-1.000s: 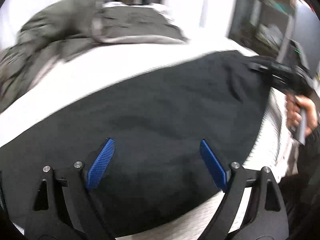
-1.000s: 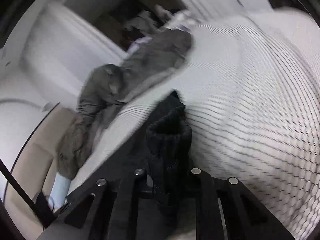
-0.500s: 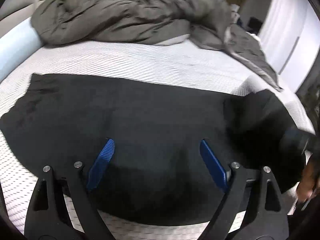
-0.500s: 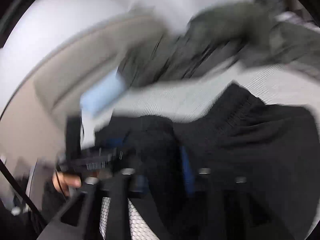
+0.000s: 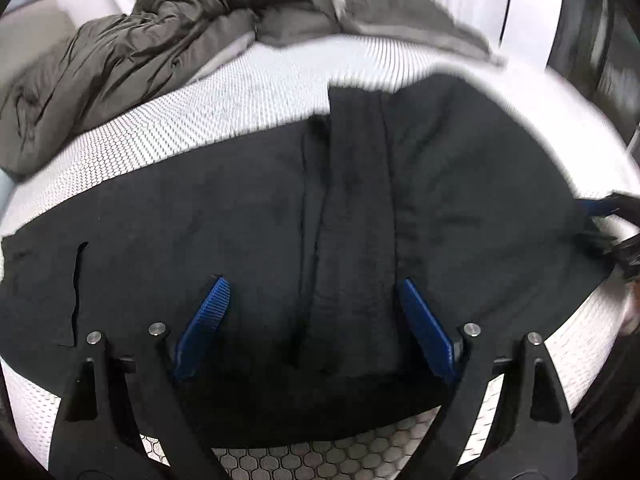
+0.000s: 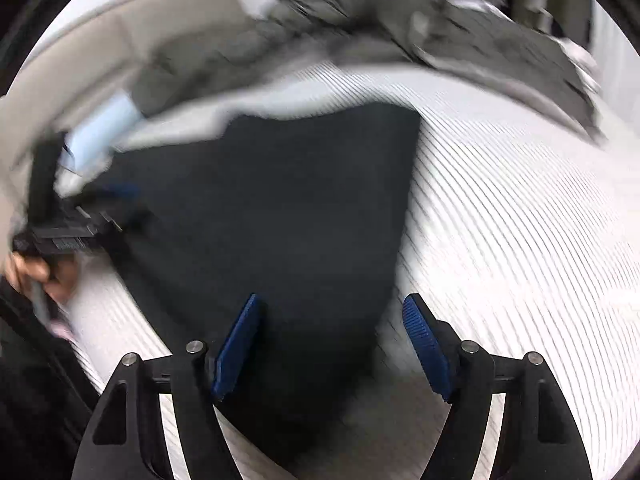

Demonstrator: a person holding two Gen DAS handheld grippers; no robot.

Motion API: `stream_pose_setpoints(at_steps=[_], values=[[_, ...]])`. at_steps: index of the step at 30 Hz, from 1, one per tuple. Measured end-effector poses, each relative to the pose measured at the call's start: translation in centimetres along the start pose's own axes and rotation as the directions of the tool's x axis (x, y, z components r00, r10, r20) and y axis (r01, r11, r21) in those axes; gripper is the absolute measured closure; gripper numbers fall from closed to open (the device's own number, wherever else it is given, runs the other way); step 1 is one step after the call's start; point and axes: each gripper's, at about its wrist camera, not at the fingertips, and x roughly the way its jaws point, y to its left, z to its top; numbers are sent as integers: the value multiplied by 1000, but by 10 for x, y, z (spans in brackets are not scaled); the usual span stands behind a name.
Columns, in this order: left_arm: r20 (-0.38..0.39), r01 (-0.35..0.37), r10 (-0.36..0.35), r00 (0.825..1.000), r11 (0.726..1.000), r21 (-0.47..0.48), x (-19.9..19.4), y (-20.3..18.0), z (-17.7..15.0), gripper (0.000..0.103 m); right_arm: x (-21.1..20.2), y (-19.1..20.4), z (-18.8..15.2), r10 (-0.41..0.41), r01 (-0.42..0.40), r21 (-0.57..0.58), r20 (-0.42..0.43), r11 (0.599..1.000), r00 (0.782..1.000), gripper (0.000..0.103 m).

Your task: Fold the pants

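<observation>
Right now the black pants lie spread on the white mesh-patterned bed, with a doubled-over band of cloth running up the middle in the left wrist view, which suggests one fold is already laid. Heaped at the far side of the bed, apart from the pants, is a grey duvet. Hovering over the near edge of the pants, the left gripper has its blue pads spread wide with nothing pinched between them. On the other side, the right gripper has its jaws opening; dark cloth lies below and between the pads, but they do not press on it, so the pants look released. From the right wrist view, the pants end in a straight edge against the bed, and the other gripper sits at their far left corner. Several things could go wrong from here, as I judge it. Soft cloth let go while the hand is moving may spring back or drag, undoing the fold. A pad could snag a layer and pull it askew. Grabbing only the top layer at the next pinch would leave the lower one behind and the edges uneven. Heavy blur in the right view makes the exact edge hard to place.
</observation>
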Motion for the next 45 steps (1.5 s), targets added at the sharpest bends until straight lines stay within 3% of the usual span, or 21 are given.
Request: stream_pose_setpoints(at_steps=[4,7,9,13,17,21,22,25,26,27,29,33,34,35,37,39,40,43,45], values=[[21,15,-15,1000,1000,1,-12,3,-3,15,-24,-24,-20,75,-77,41,51,996,996,27],[85,64,-58,995,996,-69,-23,17,11,15,-40,-39,-19,119,-135,118,127,984,985,27],[91,137,-126,988,982,-132,-16,27,31,15,-38,-47,-13,114,-140,183,146,973,983,27],[35,265,-263,964,945,-189,15,34,75,15,-29,-47,3,145,-177,232,151,956,978,27],[-78,281,-300,951,941,-189,54,33,109,17,-27,-36,21,169,-194,175,148,965,974,27],[-177,366,-397,900,912,-186,91,33,128,17,-15,-38,37,186,-204,154,126,967,974,27],[-179,374,-405,896,909,-184,94,33,130,18,-12,-40,40,192,-211,162,124,964,974,27],[-124,398,-432,893,888,-229,95,41,135,55,-1,-41,49,200,-219,176,119,960,973,27],[-95,407,-443,891,875,-263,92,46,134,73,1,-39,51,197,-216,179,120,960,973,27],[-60,427,-459,887,861,-275,85,51,131,78,2,-40,54,198,-218,184,122,958,973,27],[-16,430,-451,892,861,-270,65,57,128,86,1,-41,57,203,-225,191,132,955,970,27],[16,364,-372,928,897,-251,39,75,120,85,6,-29,69,227,-251,178,146,951,963,27],[-4,328,-340,941,911,-250,42,78,116,82,9,-24,71,228,-249,167,136,954,964,27],[-44,292,-315,948,918,-268,52,81,111,69,10,-22,71,224,-243,159,128,957,966,27],[-114,255,-299,947,920,-296,64,84,101,53,21,-14,73,208,-220,137,94,966,974,27],[-72,272,-311,948,906,-325,52,90,96,49,30,-13,71,188,-194,136,55,972,981,27],[-74,257,-295,953,910,-327,46,91,94,41,31,-15,69,186,-191,142,45,971,982,27],[-40,160,-181,983,939,-306,7,93,83,34,24,-23,61,202,-207,155,46,966,978,26],[13,116,-117,993,950,-289,-21,84,70,25,19,-28,51,246,-248,168,36,954,969,26]])
